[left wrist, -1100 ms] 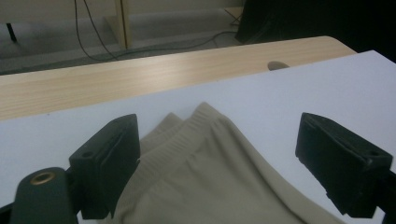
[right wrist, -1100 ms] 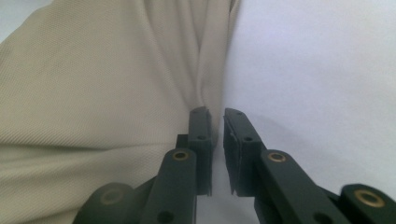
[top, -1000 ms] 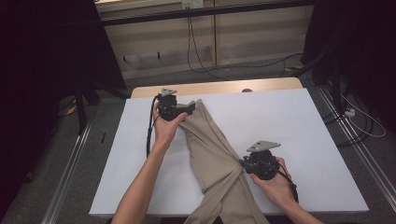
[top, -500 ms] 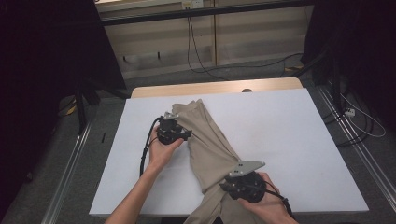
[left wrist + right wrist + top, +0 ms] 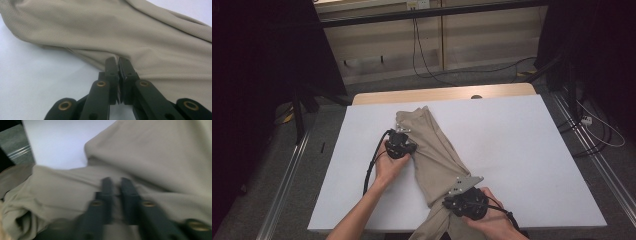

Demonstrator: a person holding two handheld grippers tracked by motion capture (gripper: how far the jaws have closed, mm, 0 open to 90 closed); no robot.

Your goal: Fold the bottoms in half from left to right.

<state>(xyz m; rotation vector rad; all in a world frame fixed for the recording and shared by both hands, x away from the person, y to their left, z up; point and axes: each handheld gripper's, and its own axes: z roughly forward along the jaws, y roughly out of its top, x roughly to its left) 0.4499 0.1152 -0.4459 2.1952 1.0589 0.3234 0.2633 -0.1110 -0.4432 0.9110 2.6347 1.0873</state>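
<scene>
I read no brand, label or lettering anywhere on the cloth or the tools. Taking the beige garment [image 5: 432, 150] as my landmark: it lies in a long diagonal band on the white table [image 5: 532, 150], its far end near the wooden strip [image 5: 442, 94] at the back, its near end spilling over the front edge. The fabric is a plain sand colour with a fine knit texture, folded lengthwise into soft ridges.

At the garment's left edge, about midway along, I have my left gripper [image 5: 117, 62]. Its jaws have just been closing and now sit nearly together, pinching a fold of that edge.

Further right, at the garment's near end by the table's front edge, sits my right gripper [image 5: 115, 181]. Its jaws have also just been closing; they stand close together with a pleat of cloth caught between them, though that view is blurred.
</scene>
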